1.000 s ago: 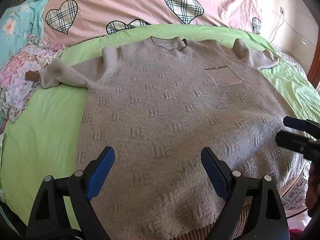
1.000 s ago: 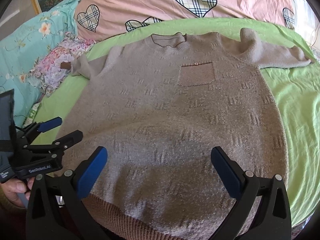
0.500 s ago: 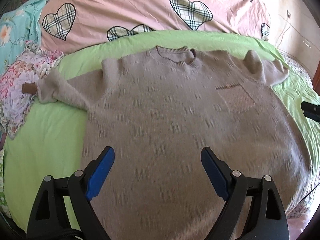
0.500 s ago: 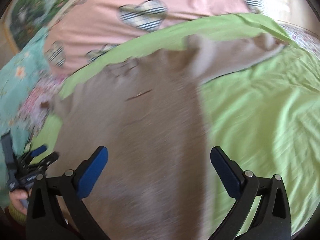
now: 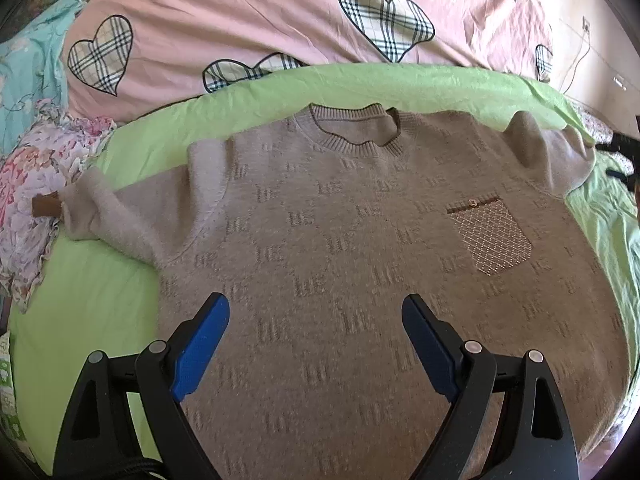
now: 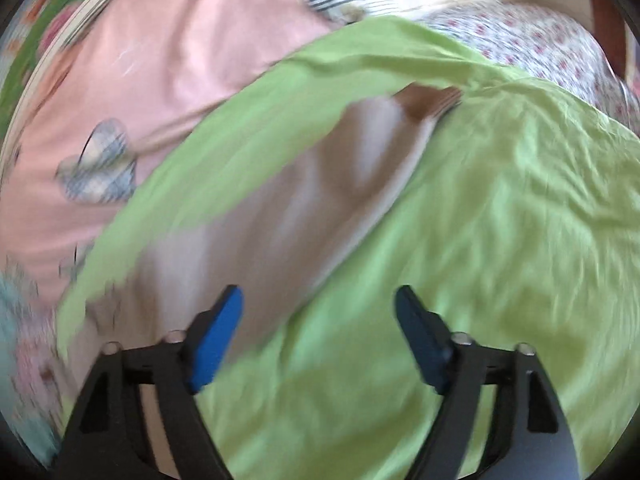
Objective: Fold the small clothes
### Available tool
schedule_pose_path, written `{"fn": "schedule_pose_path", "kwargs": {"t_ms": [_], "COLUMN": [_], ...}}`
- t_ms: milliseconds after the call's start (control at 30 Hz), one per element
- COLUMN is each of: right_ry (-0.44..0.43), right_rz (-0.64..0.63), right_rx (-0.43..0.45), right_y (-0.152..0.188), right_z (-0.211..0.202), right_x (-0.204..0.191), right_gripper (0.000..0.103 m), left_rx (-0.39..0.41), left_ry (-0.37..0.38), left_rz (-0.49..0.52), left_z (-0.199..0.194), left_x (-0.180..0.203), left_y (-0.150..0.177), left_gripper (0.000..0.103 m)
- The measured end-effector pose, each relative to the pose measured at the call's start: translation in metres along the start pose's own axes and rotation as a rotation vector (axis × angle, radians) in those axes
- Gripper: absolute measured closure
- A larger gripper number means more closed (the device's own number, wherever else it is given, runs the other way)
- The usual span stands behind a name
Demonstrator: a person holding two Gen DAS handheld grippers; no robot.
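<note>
A beige knitted sweater (image 5: pixel 340 240) lies spread flat, front up, on a green sheet (image 5: pixel 80 312), neck at the far side and a patterned chest pocket (image 5: pixel 492 236) on the right. My left gripper (image 5: pixel 316 340) is open and empty above the sweater's lower body. My right gripper (image 6: pixel 318 332) is open and empty, over the green sheet (image 6: pixel 500 220) beside the sweater's right sleeve (image 6: pixel 320 204), whose brown cuff (image 6: pixel 428 100) lies far ahead. The right wrist view is blurred. The right gripper's tip also shows at the left wrist view's right edge (image 5: pixel 624 152).
A pink quilt with plaid hearts (image 5: pixel 280 20) lies along the far side. Floral fabric (image 5: pixel 28 184) is bunched at the left by the left sleeve's brown cuff (image 5: pixel 46 206). A floral bedcover (image 6: pixel 540 40) lies beyond the green sheet at the right.
My left gripper has moved forward up the sweater toward the neck. My right gripper has swung right, from over the sweater's body to beside the right sleeve. Both stay open.
</note>
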State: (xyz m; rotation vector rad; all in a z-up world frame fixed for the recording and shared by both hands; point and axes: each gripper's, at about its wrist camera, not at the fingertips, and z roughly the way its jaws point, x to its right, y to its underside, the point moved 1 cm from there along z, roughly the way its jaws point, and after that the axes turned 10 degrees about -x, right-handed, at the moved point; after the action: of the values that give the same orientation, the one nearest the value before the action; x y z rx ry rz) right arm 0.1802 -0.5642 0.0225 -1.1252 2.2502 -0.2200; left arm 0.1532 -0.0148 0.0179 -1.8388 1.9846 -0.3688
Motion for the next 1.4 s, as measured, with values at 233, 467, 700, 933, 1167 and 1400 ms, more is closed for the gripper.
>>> {"fn": "schedule_pose_path", "kwargs": {"t_ms": [233,467,700,933,1167,1400], "right_ry": [0.046,0.007,-0.13,-0.432,-0.657,-0.704], "right_rz": [0.16,0.126,-0.118,-0.286,-0.358,-0.419], "right_rx": [0.046,0.042,0.052,-0.108,-0.383,-0.561], "right_y": [-0.086,-0.097,-0.049,0.055,0.164,0.236], "right_z": [0.033,0.049,0.012,0.019,0.094,0.154], "right_x": [0.053,0.047,-0.042,-0.169,-0.289,-0.363], "right_gripper": [0.05,0.096,0.096,0.096,0.096,0.096], "left_rx": [-0.046,-0.057,-0.023,0.006,0.012,0.01], "left_ry": [-0.003,0.007,0.049,0.084,0.149,0.233], "left_rz": [-0.002,-0.013,-0.014,-0.062,-0.155,-0.23], "left_z": [0.023,0.032,0.027,0.018,0.017,0.025], "left_x": [0.005,0.003,0.003,-0.015,-0.056,-0.093], "left_y": [-0.01,-0.013,-0.009,0.0,0.013,0.016], "left_gripper": [0.014,0.014,0.014,0.014,0.014,0.014]}}
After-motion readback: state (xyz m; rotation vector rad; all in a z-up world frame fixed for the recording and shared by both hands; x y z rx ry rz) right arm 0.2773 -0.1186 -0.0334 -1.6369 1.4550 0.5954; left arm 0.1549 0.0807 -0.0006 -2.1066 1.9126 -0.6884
